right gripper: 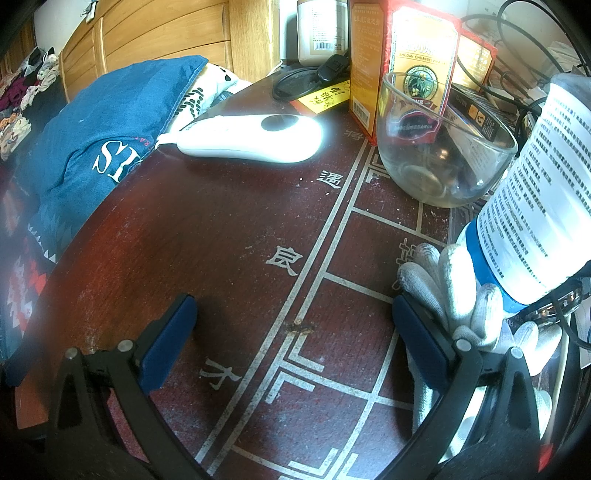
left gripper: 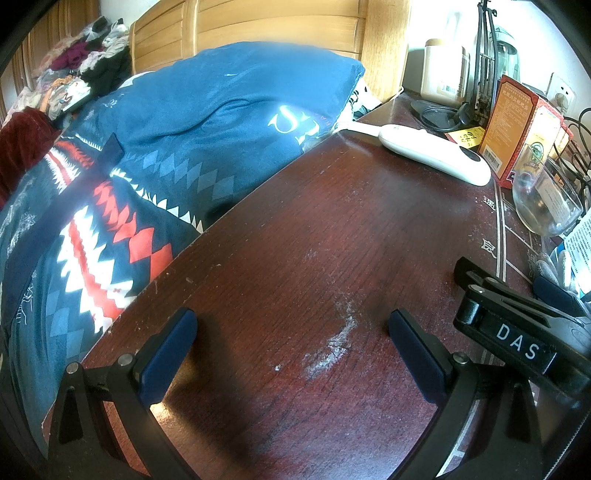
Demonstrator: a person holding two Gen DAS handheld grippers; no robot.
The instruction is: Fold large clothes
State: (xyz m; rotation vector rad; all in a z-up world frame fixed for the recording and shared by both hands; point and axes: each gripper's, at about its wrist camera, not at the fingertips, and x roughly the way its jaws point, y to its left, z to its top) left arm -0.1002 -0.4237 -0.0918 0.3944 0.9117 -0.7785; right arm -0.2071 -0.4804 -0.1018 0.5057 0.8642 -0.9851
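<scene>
**Both grippers parked over the table, nothing in hand**

Left wrist view: left gripper (left gripper: 292,352) sits low over the dark wood table (left gripper: 295,240), jaws spread wide, nothing between the blue pads, just a pale scuff mark (left gripper: 334,341) on the wood. Clothes pile (left gripper: 68,61) is way off at upper left on the bed, by the wooden headboard (left gripper: 251,26). Blue pillow (left gripper: 221,110) w/ white lettering lies on the patterned blue, red & white bedding (left gripper: 92,229), right beside the table edge. White handheld device (left gripper: 436,157) lies on the table further back, near an orange box (left gripper: 513,122) and a glass bowl (left gripper: 543,206). Right gripper (left gripper: 517,325) shows at lower right, black body marked DAS.

Right wrist view: right gripper (right gripper: 294,341) also released, fingers wide apart over printed white grid lines & characters. A white knit glove (right gripper: 454,291) lies just beside the right finger, under a tilted bottle (right gripper: 535,192) w/ a text label. Clothes again only a far heap, upper left (right gripper: 22,88).
</scene>
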